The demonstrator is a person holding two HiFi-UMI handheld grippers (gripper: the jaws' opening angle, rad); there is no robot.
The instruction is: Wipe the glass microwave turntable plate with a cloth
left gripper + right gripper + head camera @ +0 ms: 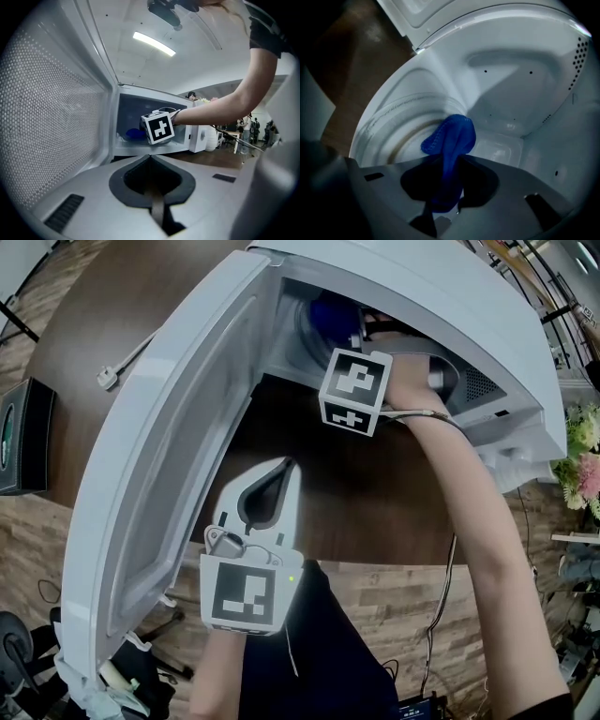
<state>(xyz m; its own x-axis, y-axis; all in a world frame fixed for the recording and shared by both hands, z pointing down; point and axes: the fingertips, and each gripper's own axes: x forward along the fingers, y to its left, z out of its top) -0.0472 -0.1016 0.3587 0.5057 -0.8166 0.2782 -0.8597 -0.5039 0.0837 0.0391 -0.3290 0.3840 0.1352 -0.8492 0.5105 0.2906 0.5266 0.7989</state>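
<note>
The glass turntable plate (396,124) lies on the floor of the open microwave (441,296). My right gripper (449,161) reaches into the cavity and is shut on a blue cloth (452,138), which hangs down over the plate's right part. From the head view the cloth (330,310) shows deep inside, beyond the right gripper's marker cube (354,390). My left gripper (279,474) hovers over the table in front of the microwave, jaws shut with nothing between them. It points at the cavity, where the cloth (136,134) shows behind the cube (158,127).
The microwave door (159,474) stands swung open on the left, close beside my left gripper. The microwave sits on a dark brown table (328,502). A white plug (108,378) and a black box (19,437) lie farther left. Flowers (581,456) stand at the right.
</note>
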